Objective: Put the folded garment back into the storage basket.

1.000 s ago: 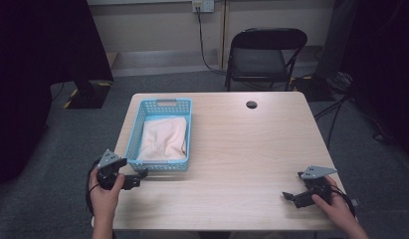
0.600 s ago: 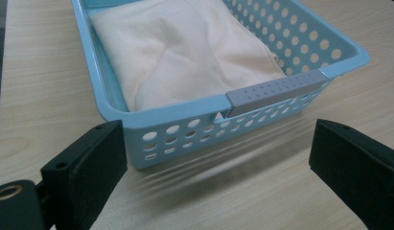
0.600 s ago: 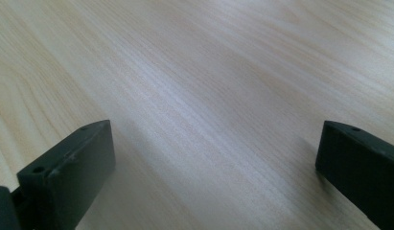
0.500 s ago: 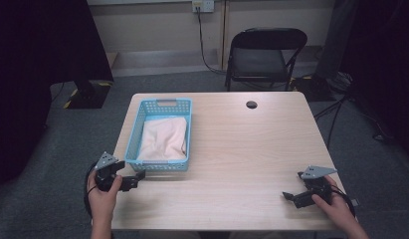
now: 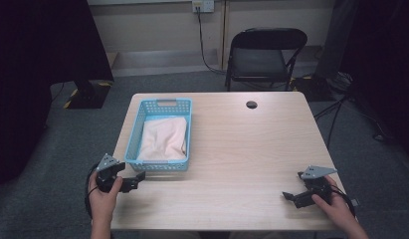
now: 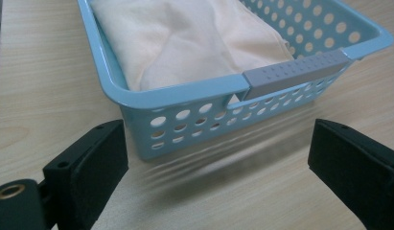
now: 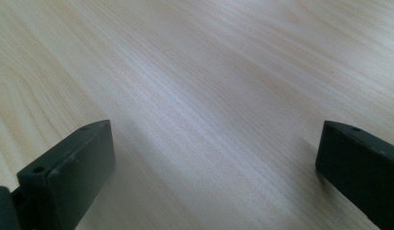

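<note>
A light blue perforated basket (image 5: 135, 128) stands on the left half of the wooden table (image 5: 242, 149). A folded cream cloth (image 5: 163, 138) lies inside it. In the left gripper view the basket's near rim (image 6: 185, 93) with its grey handle strip (image 6: 295, 72) is close ahead, and the cloth (image 6: 185, 38) lies behind it. My left gripper (image 5: 135, 181) is open, just short of the basket's near left corner, with nothing between its jaws. My right gripper (image 5: 291, 196) is open near the table's front right edge, over bare wood (image 7: 209, 96).
A round cable hole (image 5: 251, 104) sits near the table's far edge. A black folding chair (image 5: 266, 55) stands behind the table. Grey carpet surrounds the table, with dark curtains at left and right.
My left hand and gripper have drifted slightly down and toward the table's front edge. The right gripper has stayed put.
</note>
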Action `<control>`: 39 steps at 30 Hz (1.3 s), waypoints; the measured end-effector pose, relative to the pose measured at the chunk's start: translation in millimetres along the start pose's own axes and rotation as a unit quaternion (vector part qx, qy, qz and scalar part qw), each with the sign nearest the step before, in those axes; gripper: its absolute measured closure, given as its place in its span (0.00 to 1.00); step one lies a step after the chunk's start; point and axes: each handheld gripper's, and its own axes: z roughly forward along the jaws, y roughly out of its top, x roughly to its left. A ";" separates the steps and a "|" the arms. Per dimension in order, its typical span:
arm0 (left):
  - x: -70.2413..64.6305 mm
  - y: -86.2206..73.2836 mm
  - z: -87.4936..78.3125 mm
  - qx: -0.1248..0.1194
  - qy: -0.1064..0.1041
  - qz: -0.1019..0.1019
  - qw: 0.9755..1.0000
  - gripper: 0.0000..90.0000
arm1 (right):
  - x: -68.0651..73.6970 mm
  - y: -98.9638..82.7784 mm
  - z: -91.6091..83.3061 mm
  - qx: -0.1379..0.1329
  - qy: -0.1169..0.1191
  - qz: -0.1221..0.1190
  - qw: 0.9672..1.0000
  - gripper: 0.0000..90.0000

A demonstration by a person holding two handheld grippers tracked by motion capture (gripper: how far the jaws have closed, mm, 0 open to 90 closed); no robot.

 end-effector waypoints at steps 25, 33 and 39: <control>5.3 -11.4 12.0 0.031 -0.008 -0.005 0.999 0.06 | 0.0 0.0 0.0 0.000 0.000 0.000 1.000 0.00; 6.7 -14.0 14.4 0.037 -0.006 -0.004 0.999 0.06 | -0.1 0.0 0.0 0.000 0.000 0.000 1.000 0.00; 8.3 -16.4 16.6 0.050 0.000 -0.003 0.999 0.06 | 0.0 0.0 0.0 0.000 0.000 0.000 1.000 0.00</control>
